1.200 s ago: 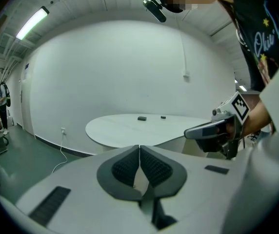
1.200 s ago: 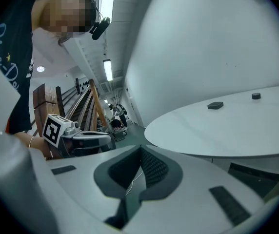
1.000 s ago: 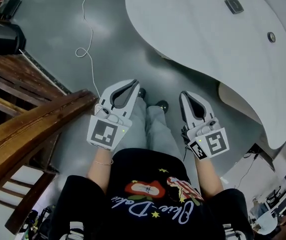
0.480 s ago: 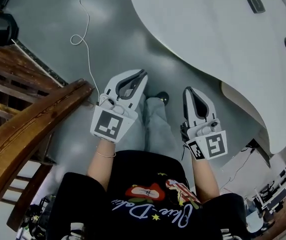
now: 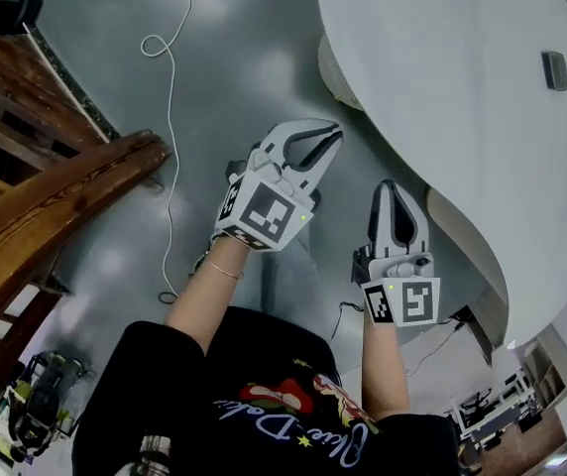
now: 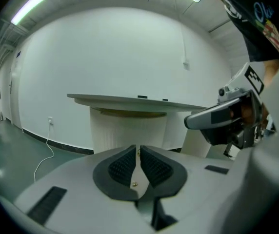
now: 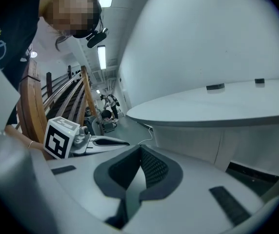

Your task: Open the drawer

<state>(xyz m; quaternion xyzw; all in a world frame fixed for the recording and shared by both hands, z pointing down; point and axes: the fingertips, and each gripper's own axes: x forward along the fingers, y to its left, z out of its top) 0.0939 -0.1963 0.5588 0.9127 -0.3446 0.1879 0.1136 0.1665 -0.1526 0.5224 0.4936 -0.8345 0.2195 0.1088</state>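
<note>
Two empty, clenched tools: your left gripper (image 5: 331, 133) and right gripper (image 5: 388, 186). No drawer shows in any view; a white table (image 5: 442, 87) fills the upper right. Expect a rigid sliding front, so hook its handle.

Both forearms (image 5: 200, 292) extended forward, each carrying a gripper pointed ahead: left gripper (image 5: 331, 130) leading and angled toward the right, jaws closed together with nothing between them; right gripper (image 5: 389, 186) just beside it, jaws likewise closed and empty.
</note>
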